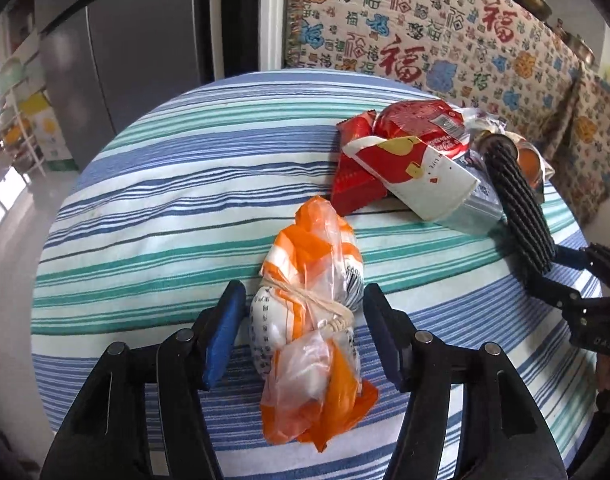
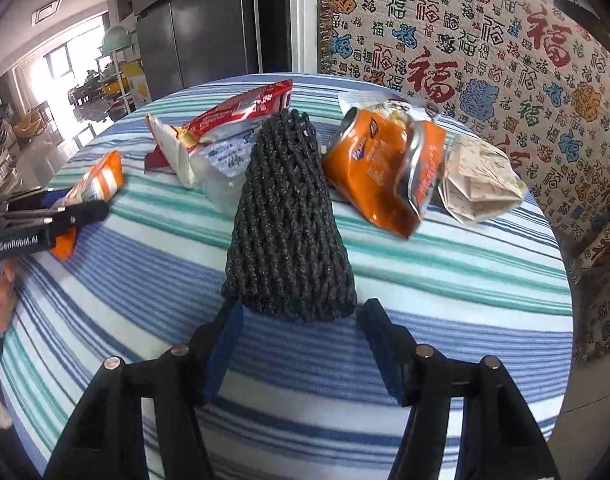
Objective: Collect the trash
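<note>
Though unpinched, tied bag [image 1: 311, 312] between left hand-held gripper [image 1: 303, 322] pads.

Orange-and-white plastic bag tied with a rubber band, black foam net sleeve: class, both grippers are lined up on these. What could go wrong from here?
1. The left gripper straddles the tied orange-and-white plastic bag; its slippery film may slide out.
2. The black foam net sleeve touches the crushed orange can; lifting it with the right gripper might roll the can off the striped tablecloth.

I held my left gripper [image 1: 303, 328] and right gripper [image 2: 299, 340] angled downward, jaws apart, gripping nothing.
</note>
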